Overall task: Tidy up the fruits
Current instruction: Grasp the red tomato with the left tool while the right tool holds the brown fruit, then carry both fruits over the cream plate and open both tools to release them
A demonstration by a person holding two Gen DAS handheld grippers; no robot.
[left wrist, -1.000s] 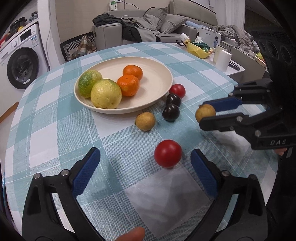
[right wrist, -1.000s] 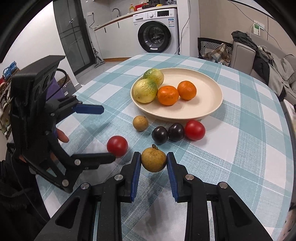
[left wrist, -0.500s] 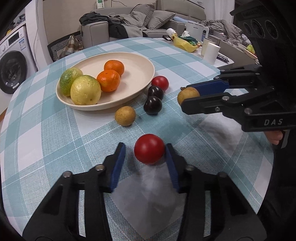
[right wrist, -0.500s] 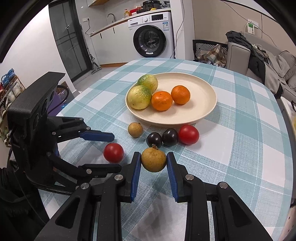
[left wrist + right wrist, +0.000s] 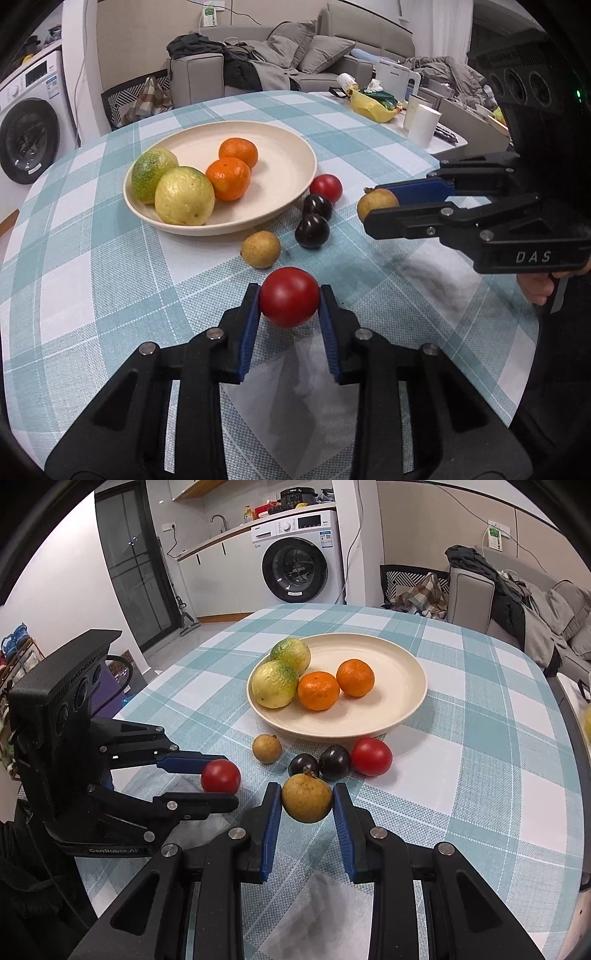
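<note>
Left gripper (image 5: 289, 302): jaws closed on a red tomato (image 5: 289, 297), blue pads touching both its sides, low over the desk (image 5: 74, 266).
Right gripper (image 5: 306, 801): jaws closed on a brown round fruit (image 5: 306, 800), stem end up, pads against its left and right sides.
Plate (image 5: 402, 686): cream, on the checked cloth at 12 o'clock from the right gripper.
On the plate: two yellow-green fruits (image 5: 275, 684) touching each other on its 9 o'clock side; two oranges (image 5: 318, 690) side by side just right of them.
Loose fruit on the desk: a small brown fruit (image 5: 266, 748) near the plate's rim at 7 o'clock; two dark plums (image 5: 334, 762) touching each other at 6 o'clock from the plate; a second red tomato (image 5: 371, 757) touching the right-hand plum.
Grippers' relation: the left one sits at 9 o'clock from the right one, near but apart, in the right wrist view.
Background: washing machine (image 5: 301, 559) and sofa (image 5: 258, 70) beyond the desk.
</note>
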